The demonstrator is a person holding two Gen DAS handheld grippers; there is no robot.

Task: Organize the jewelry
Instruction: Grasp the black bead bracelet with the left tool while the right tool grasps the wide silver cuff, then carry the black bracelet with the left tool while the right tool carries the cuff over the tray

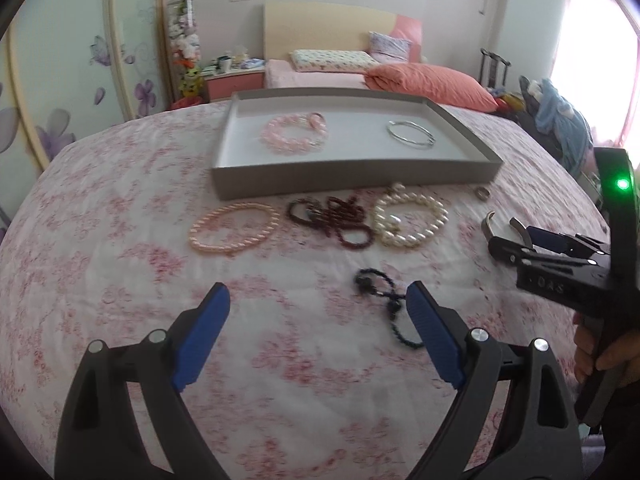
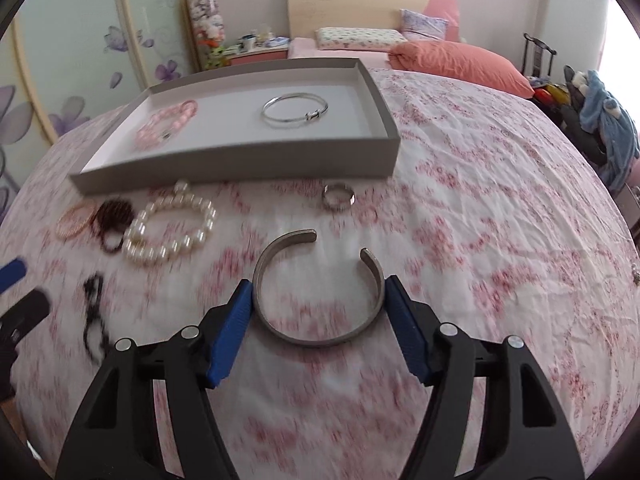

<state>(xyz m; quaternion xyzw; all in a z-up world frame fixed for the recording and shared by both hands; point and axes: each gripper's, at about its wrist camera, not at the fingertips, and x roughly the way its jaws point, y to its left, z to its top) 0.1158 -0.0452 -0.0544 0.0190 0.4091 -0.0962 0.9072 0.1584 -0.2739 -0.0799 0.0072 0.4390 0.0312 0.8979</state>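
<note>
Here, lying near the grey tray point(image 2: 240, 160), on its near side on the floral bedcover point(image 2: 480, 200): the silver cuff point(image 2: 320, 292), gap facing the tray. Straddling its widest span, the right gripper point(image 2: 318, 312), pads apparently touching both outer sides. Hovering wide and empty, the left gripper point(image 1: 318, 320), with the black bead strand point(image 1: 384, 300) partly hidden behind its right finger. Blurring the strand's shape.

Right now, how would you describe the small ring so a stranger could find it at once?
Find the grey tray on the floral bedspread. Just outside its near wall lies the ring, alone. It is a small closed metal band, unlike the larger open silver cuff nearer.
</note>
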